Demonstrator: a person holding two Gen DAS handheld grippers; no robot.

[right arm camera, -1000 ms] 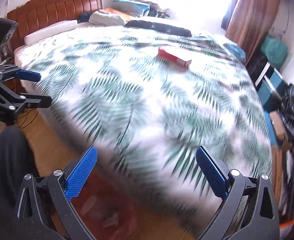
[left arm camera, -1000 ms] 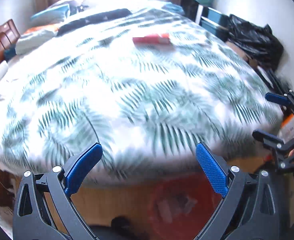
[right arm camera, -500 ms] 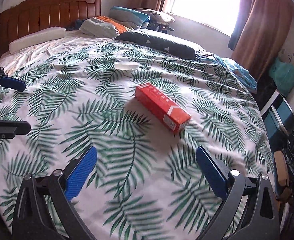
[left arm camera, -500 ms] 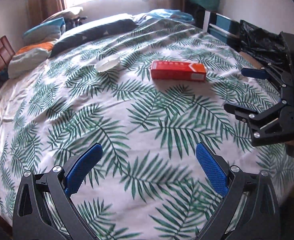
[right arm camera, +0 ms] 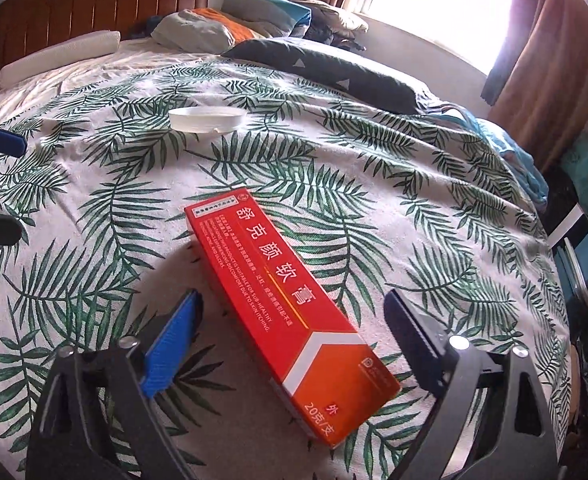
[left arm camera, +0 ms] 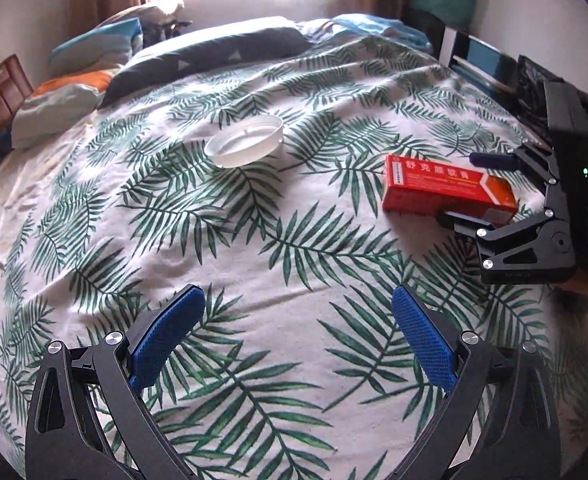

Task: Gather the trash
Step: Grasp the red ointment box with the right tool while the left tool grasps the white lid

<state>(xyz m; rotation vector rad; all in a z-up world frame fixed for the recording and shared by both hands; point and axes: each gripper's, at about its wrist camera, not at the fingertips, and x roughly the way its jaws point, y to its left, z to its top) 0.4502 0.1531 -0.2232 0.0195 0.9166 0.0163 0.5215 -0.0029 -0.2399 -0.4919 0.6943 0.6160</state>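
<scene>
Both claws have advanced over the bed [left arm camera: 254, 264]. Right claw [right arm camera: 290, 324] is closing astride the red ointment box [right arm camera: 290, 312], pads not yet touching. Left claw [left arm camera: 298, 332] gapes empty. White plastic lid [left arm camera: 246, 144] (farther up) remains; nothing collected.

1. Your red carton [right arm camera: 290, 316] is a long, narrow box with white Chinese lettering and an orange end panel. It lies flat on the leaf-print bedspread [right arm camera: 414, 216], closed, lengthwise toward the headboard end, well in from every edge.
2. Your white round lid [left arm camera: 245, 146] is shallow and translucent, hollow side up, slightly tilted. It lies farther toward the pillows, well apart from the carton.
</scene>
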